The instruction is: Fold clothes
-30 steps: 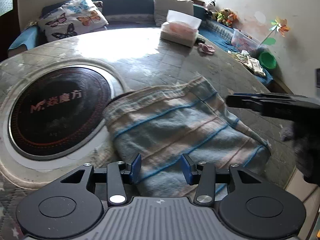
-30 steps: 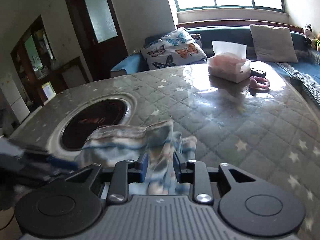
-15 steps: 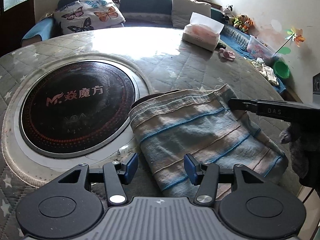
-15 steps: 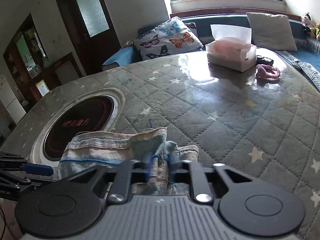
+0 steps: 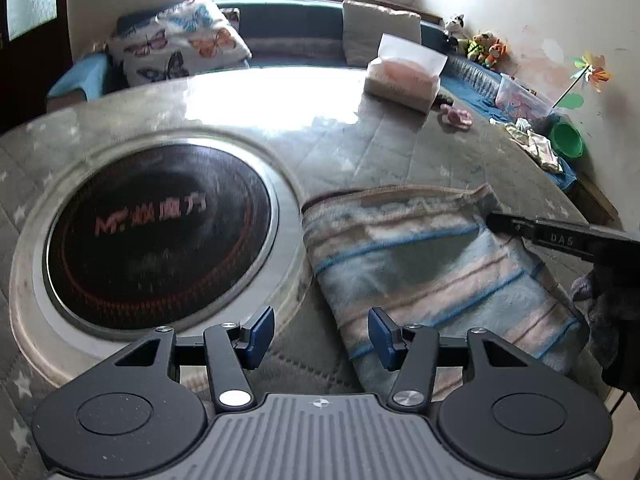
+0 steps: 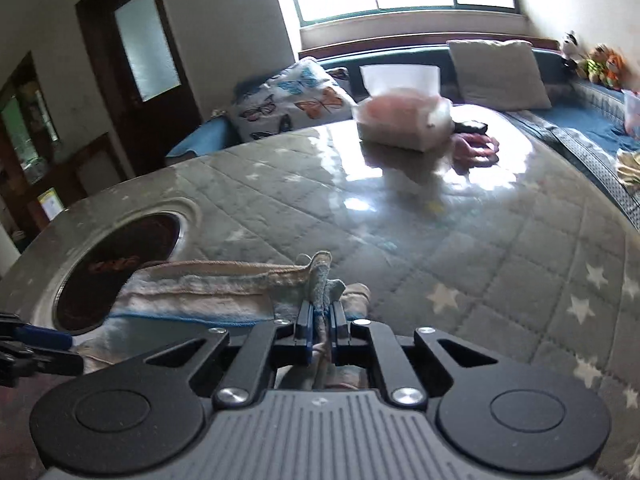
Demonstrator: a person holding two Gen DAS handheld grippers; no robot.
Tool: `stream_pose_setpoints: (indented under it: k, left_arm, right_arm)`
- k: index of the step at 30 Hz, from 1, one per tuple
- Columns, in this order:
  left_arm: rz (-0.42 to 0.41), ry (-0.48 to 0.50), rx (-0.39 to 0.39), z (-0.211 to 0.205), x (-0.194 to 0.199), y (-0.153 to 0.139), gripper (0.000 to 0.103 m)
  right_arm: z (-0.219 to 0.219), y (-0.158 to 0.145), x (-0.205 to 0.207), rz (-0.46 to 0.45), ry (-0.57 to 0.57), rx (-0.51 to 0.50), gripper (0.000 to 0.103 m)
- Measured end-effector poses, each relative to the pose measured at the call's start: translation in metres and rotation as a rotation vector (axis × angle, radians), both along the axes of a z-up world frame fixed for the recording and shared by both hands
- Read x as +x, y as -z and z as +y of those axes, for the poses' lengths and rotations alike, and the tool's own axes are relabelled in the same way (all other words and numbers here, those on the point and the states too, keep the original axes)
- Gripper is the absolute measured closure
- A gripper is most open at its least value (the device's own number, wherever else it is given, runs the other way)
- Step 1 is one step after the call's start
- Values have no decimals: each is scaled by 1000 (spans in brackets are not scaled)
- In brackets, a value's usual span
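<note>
- Here, at far left in the left view, the round black cooktop (image 5: pixel 160 236) is sitting sunk into the quilted table (image 5: pixel 400 148), red lettering showing on its glass.
- The left gripper (image 5: pixel 321 332) is hovering low over the table's near edge with its blue-padded fingers (image 5: pixel 260 330) spread wide and nothing between them; the gap is lying between the cooktop's rim and the cloth's near corner.
- The striped cloth (image 5: pixel 432 264) is lying folded on the table just right of the cooktop, its left edge touching the metal rim and its blue and pink stripes running across.
- The right gripper (image 5: pixel 532 232) is reaching in from the right edge, its tip meeting the cloth's far right corner.
- Farther back, a tissue box (image 5: pixel 404 76) is standing on the table, with a pink item (image 5: pixel 456 117) just beside it to the right.
- In the right view, the left gripper (image 6: pixel 36 344) is showing at the left edge, beside the cloth (image 6: pixel 200 292).
- At centre, the right gripper (image 6: pixel 320 320) is pinching the cloth's corner, fingers pressed together on a tuft of fabric sticking up above them.
- Behind, the tissue box (image 6: pixel 404 124) is looking blurred.
</note>
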State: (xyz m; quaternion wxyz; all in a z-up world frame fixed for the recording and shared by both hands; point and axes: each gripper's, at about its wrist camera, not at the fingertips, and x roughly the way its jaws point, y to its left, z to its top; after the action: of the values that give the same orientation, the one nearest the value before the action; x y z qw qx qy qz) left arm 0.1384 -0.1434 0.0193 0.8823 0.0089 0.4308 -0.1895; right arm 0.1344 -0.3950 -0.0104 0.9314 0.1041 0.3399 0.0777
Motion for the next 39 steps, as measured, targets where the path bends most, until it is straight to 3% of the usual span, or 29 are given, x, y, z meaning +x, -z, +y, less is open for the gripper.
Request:
stream_pose_setpoints:
  k: [4, 9, 15, 20, 25, 32, 39]
  left_arm:
    - [-37, 28, -30, -10, 10, -6, 72]
    - [-48, 43, -50, -26, 32, 0, 80]
    - [-23, 7, 2, -28, 56, 22, 92]
    - [-54, 12, 15, -34, 52, 10, 92]
    - [-72, 86, -12, -61, 57, 1, 91]
    - [-60, 109, 24, -94, 79, 13, 89]
    - [-77, 116, 26, -92, 71, 9, 89]
  right_arm:
    - [2, 1, 1, 0, 0, -13, 96]
    - [-1, 4, 0, 6, 14, 10, 95]
    - [-4, 6, -1, 10, 16, 23, 93]
    - [-5, 7, -1, 12, 14, 28, 93]
    - [-6, 7, -1, 12, 13, 32, 92]
    - [-11, 9, -1, 13, 20, 48, 88]
    - [-12, 5, 0, 7, 15, 39, 85]
